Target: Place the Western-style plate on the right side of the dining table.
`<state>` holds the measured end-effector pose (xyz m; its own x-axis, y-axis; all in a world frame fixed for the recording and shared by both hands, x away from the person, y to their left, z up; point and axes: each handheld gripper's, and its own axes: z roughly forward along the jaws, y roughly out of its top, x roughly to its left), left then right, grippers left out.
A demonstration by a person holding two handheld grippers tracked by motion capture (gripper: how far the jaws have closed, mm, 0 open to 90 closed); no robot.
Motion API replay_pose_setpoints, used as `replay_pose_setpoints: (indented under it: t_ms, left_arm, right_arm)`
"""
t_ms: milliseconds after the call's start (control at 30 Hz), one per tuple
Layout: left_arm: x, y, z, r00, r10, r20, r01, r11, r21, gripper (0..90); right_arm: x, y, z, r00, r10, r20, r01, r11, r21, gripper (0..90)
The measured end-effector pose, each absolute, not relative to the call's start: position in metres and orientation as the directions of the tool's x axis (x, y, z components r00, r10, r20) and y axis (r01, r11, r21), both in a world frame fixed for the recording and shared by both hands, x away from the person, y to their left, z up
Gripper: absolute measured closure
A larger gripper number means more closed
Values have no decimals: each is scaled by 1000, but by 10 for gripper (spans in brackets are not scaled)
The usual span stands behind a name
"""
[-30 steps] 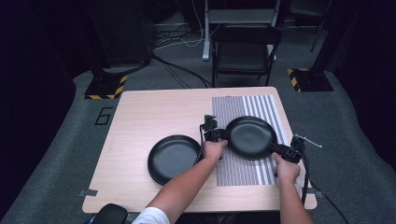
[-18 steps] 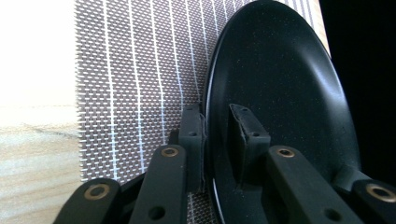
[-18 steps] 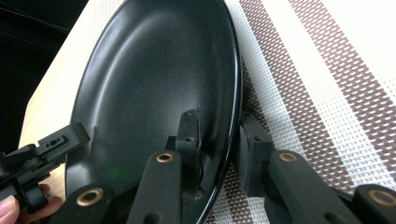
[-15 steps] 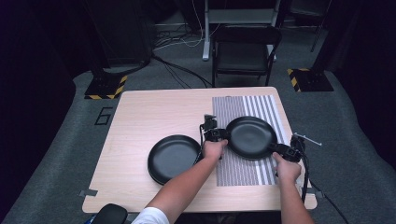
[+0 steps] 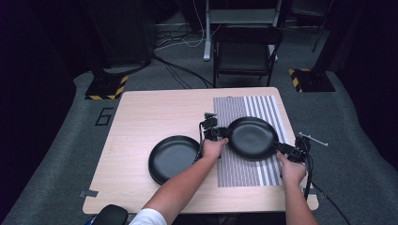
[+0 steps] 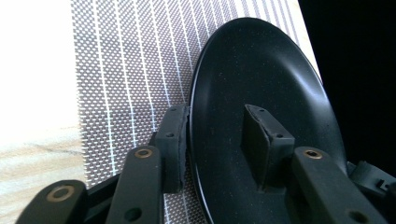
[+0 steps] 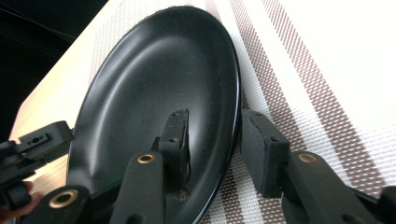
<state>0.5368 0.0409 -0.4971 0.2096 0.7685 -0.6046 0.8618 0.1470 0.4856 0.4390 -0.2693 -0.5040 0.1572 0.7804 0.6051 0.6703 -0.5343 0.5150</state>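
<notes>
A black plate (image 5: 251, 138) lies over the striped mat (image 5: 244, 168) at the table's right half. My left gripper (image 5: 217, 133) is shut on its left rim, one pad under the edge and one on the inner face (image 6: 217, 116). At the opposite rim my right gripper (image 5: 286, 150) grips the same way, with the rim pinched between its pads (image 7: 215, 121). Whether the plate is lifted off the mat I cannot tell. A second black plate (image 5: 173, 158) rests on the bare wood left of the mat, beside the person's left forearm.
The wooden table (image 5: 141, 117) has free surface at its left and far side. A black chair (image 5: 246, 51) stands beyond the far edge. Yellow-and-black stand bases (image 5: 105, 86) sit on the floor at both far corners. A cable (image 5: 324, 197) trails from my right gripper.
</notes>
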Motion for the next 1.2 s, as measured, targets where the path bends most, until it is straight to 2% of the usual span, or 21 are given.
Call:
replay_pose_setpoints:
  t_ms: [267,633,967,1200]
  left_arm:
    - [533,50,-476,285,790,-543,815,99,571,581]
    - [527,72,-454,338,789,-513,787,61,613,546]
    - [521,101,-441,400,796,-454,761,-12,649,548]
    - [511,121,-433,454,794,-405,724,-63,687,544]
  right_arm:
    - [432,-267,-491,107,857,504,682,-432,590,573]
    - [421,-257,-472,30,897,442,676,-344,652,524]
    - [414,-253,-464,-7,905,426,680,-309,665,517]
    - [406,-249,-462,-39,906,421,675,-287,680,480]
